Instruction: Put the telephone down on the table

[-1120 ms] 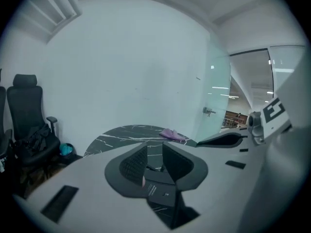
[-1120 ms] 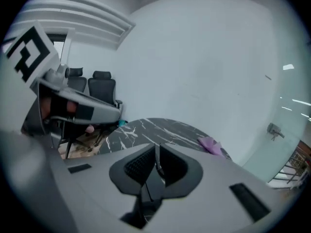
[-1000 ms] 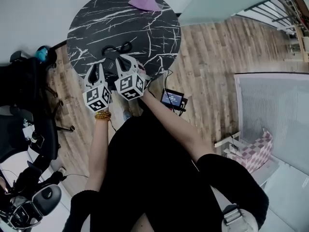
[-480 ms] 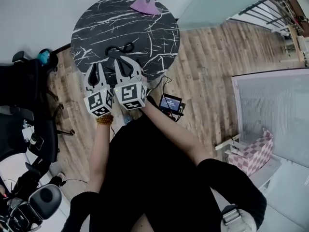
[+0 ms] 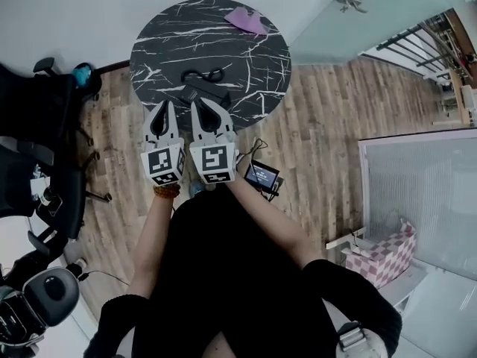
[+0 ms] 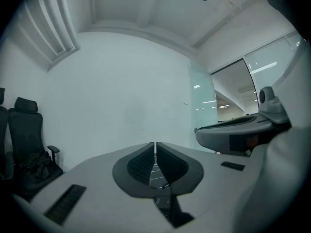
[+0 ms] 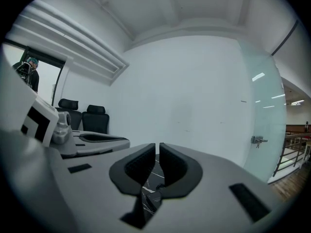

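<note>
The black telephone (image 5: pixel 197 92) lies on the round black marble table (image 5: pixel 246 66), near its front edge, with its cord (image 5: pixel 207 74) looped just behind it. No gripper touches the telephone. Both grippers hover side by side at the table's near edge. The left gripper (image 5: pixel 165 112) is left of the telephone; its jaws meet with nothing between them (image 6: pixel 155 147). The right gripper (image 5: pixel 210 110) sits just in front of the telephone, its jaws also together and empty (image 7: pixel 157 149). Between each pair of pads only a sliver of the marble top shows.
A purple cloth (image 5: pixel 247 19) lies at the table's far edge. Black office chairs (image 5: pixel 33 125) stand to the left. A small device with a lit screen (image 5: pixel 263 175) hangs by the person's right side. A pink checkered box (image 5: pixel 386 246) and a glass partition (image 5: pixel 417 192) are at the right.
Both grippers have drawn back from the telephone toward the table's near edge. The telephone stays on the table. The head view has shifted, so the table sits further right in frame.
</note>
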Action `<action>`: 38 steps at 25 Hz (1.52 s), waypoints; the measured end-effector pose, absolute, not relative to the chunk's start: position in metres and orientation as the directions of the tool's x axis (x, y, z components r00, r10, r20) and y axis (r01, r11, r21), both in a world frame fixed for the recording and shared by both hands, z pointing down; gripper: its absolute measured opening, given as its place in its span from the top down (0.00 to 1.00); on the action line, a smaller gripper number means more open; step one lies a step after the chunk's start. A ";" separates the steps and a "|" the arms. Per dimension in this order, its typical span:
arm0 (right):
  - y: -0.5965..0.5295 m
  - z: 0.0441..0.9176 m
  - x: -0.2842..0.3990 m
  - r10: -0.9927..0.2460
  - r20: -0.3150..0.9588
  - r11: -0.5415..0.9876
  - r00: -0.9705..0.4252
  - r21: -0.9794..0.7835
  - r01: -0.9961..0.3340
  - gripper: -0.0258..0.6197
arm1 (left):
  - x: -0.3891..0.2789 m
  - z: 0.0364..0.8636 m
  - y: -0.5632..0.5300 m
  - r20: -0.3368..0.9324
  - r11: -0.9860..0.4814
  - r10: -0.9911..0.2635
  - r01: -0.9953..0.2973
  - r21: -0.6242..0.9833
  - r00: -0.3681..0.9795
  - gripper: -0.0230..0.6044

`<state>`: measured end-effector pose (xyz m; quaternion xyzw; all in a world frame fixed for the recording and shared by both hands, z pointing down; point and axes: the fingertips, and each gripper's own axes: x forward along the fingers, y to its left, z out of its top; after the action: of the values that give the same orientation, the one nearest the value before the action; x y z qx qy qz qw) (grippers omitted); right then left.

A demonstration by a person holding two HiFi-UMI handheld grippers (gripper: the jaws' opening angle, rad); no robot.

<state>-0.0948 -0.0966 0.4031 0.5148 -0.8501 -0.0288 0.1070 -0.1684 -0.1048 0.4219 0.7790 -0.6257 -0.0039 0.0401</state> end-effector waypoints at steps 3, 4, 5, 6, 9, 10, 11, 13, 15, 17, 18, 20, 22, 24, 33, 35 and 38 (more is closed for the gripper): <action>-0.083 0.407 -0.101 -0.877 0.148 0.479 -0.457 0.192 -0.857 0.89 | -0.170 0.421 -0.093 0.039 -0.223 -0.974 -0.974 0.047 0.224 0.93; -0.079 0.409 -0.102 -0.876 0.148 0.481 -0.460 0.198 -0.854 0.89 | -0.170 0.421 -0.088 0.038 -0.226 -0.973 -0.973 0.042 0.228 0.93; -0.076 0.411 -0.103 -0.874 0.149 0.484 -0.462 0.197 -0.852 0.89 | -0.170 0.422 -0.084 0.035 -0.231 -0.972 -0.972 0.038 0.232 0.93; -0.073 0.413 -0.104 -0.873 0.151 0.487 -0.464 0.189 -0.853 0.89 | -0.170 0.422 -0.081 0.032 -0.236 -0.971 -0.971 0.037 0.237 0.93; -0.068 0.415 -0.108 -0.870 0.158 0.489 -0.467 0.152 -0.859 0.89 | -0.170 0.425 -0.073 0.029 -0.250 -0.968 -0.967 0.044 0.251 0.93; -0.066 0.416 -0.109 -0.869 0.158 0.490 -0.468 0.146 -0.860 0.89 | -0.170 0.426 -0.070 0.031 -0.251 -0.967 -0.967 0.044 0.253 0.93; -0.064 0.417 -0.111 -0.868 0.159 0.491 -0.470 0.144 -0.859 0.89 | -0.170 0.427 -0.068 0.033 -0.253 -0.966 -0.966 0.044 0.255 0.93; -0.059 0.419 -0.112 -0.866 0.162 0.495 -0.473 0.142 -0.857 0.89 | -0.169 0.430 -0.064 0.035 -0.260 -0.965 -0.965 0.039 0.261 0.93; -0.056 0.422 -0.112 -0.866 0.167 0.495 -0.472 0.143 -0.857 0.89 | -0.167 0.431 -0.060 0.035 -0.271 -0.962 -0.962 0.031 0.272 0.93; -0.054 0.425 -0.111 -0.866 0.170 0.494 -0.470 0.143 -0.858 0.89 | -0.165 0.433 -0.057 0.036 -0.281 -0.959 -0.959 0.027 0.282 0.93; -0.053 0.426 -0.110 -0.866 0.171 0.493 -0.469 0.143 -0.858 0.89 | -0.163 0.434 -0.056 0.038 -0.286 -0.957 -0.958 0.025 0.287 0.93; -0.051 0.427 -0.109 -0.869 0.168 0.488 -0.466 0.138 -0.862 0.89 | -0.162 0.438 -0.053 0.044 -0.293 -0.955 -0.956 0.017 0.293 0.93; -0.049 0.428 -0.106 -0.874 0.162 0.480 -0.459 0.135 -0.867 0.89 | -0.161 0.439 -0.052 0.041 -0.298 -0.954 -0.954 0.008 0.298 0.93; -0.048 0.429 -0.104 -0.876 0.159 0.477 -0.456 0.132 -0.869 0.89 | -0.160 0.437 -0.053 0.033 -0.303 -0.953 -0.953 0.003 0.303 0.93; -0.048 0.431 -0.109 -0.867 0.151 0.492 -0.475 0.109 -0.864 0.89 | -0.166 0.439 -0.053 0.030 -0.306 -0.952 -0.952 -0.021 0.305 0.93; -0.048 0.432 -0.110 -0.865 0.155 0.495 -0.477 0.106 -0.862 0.89 | -0.164 0.439 -0.051 0.028 -0.313 -0.950 -0.950 -0.026 0.312 0.93; -0.048 0.434 -0.111 -0.864 0.158 0.497 -0.479 0.105 -0.862 0.89 | -0.163 0.440 -0.049 0.029 -0.319 -0.948 -0.947 -0.030 0.318 0.93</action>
<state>-0.1109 -0.0480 0.4338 0.5017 -0.8598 -0.0054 0.0950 -0.1631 -0.0489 0.4403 0.8118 -0.5836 0.0205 -0.0036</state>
